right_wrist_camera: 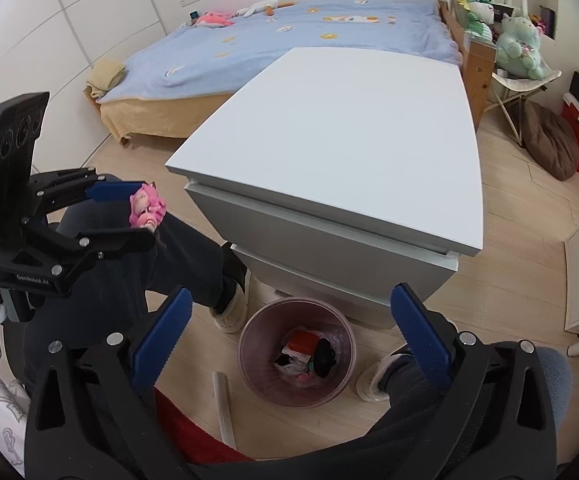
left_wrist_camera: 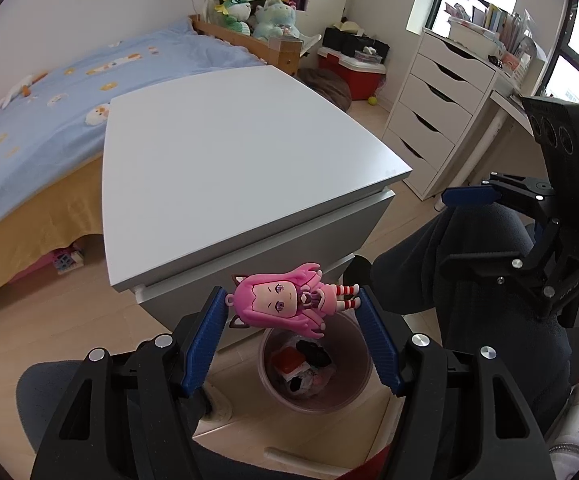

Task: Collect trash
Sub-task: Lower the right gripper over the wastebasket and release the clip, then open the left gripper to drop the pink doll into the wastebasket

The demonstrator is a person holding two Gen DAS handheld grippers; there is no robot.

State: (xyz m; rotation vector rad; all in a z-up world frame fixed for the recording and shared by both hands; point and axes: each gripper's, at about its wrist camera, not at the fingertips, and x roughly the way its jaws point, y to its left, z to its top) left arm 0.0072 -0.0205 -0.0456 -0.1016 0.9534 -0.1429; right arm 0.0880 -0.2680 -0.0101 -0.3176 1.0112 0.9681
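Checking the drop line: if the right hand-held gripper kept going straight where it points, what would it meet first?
Probably the pink bin on the floor; the right hand-held gripper is open and empty, though depth is unclear.

Pale wood floor [right_wrist_camera: 521,264] under pink trash bin [right_wrist_camera: 296,356], white cabinet [right_wrist_camera: 341,148].

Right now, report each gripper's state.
Left gripper: shut on the pink-haired doll figure.
Right gripper: open, empty, above the trash bin.
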